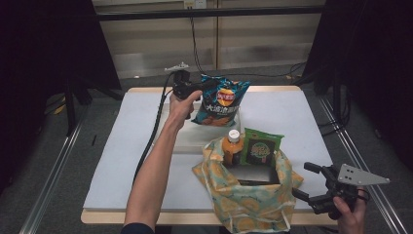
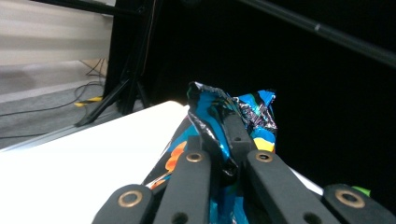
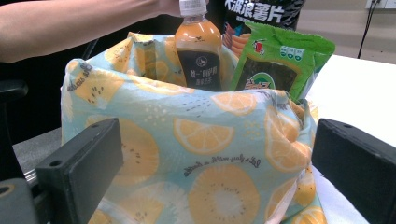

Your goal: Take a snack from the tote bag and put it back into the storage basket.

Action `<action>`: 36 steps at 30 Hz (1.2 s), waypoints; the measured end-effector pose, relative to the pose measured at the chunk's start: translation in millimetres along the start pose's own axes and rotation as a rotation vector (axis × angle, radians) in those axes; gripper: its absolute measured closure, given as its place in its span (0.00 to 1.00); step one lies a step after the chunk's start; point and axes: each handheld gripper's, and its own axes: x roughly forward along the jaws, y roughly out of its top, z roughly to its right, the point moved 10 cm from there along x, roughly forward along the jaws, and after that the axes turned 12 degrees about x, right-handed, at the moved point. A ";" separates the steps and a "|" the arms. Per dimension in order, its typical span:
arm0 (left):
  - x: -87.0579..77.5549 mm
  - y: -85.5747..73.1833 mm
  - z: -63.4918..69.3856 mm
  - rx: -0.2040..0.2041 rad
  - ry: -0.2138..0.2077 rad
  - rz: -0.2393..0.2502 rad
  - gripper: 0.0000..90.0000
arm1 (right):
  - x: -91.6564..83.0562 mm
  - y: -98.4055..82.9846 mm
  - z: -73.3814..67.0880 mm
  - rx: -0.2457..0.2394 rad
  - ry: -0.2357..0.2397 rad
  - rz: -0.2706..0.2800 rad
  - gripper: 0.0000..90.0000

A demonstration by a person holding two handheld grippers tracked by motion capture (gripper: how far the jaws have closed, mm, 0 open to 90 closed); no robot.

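- Your left gripper (image 1: pixel 197 89), jaws clamped on the blue chip bag's (image 1: pixel 221 100) crimped edge, holds it above the table (image 1: pixel 122 161) at twelve o'clock.
- Your right gripper (image 1: pixel 311 185) waits spread wide, empty, at four o'clock.
- Lower the chips into the fruit-print tote (image 1: pixel 243 195), behind the orange bottle (image 1: pixel 232 146) and green packet (image 1: pixel 261 146).

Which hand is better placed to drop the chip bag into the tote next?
Left. The left gripper is already shut on the blue chip bag, held up beyond the fruit-print tote. The right gripper sits open and empty beside the tote, better suited to steadying it.
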 end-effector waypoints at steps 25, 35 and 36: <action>0.8 -3.1 -33.6 0.100 0.134 -0.082 0.89 | 1.9 -1.1 0.8 0.012 -0.003 -0.008 0.02; 3.0 -10.0 -44.2 0.104 0.190 -0.152 0.44 | 2.0 -1.2 -0.4 0.010 0.004 -0.008 0.02; 1.7 -9.2 -46.4 0.091 0.199 -0.144 0.40 | 2.0 -1.2 -0.7 0.011 0.005 -0.008 0.02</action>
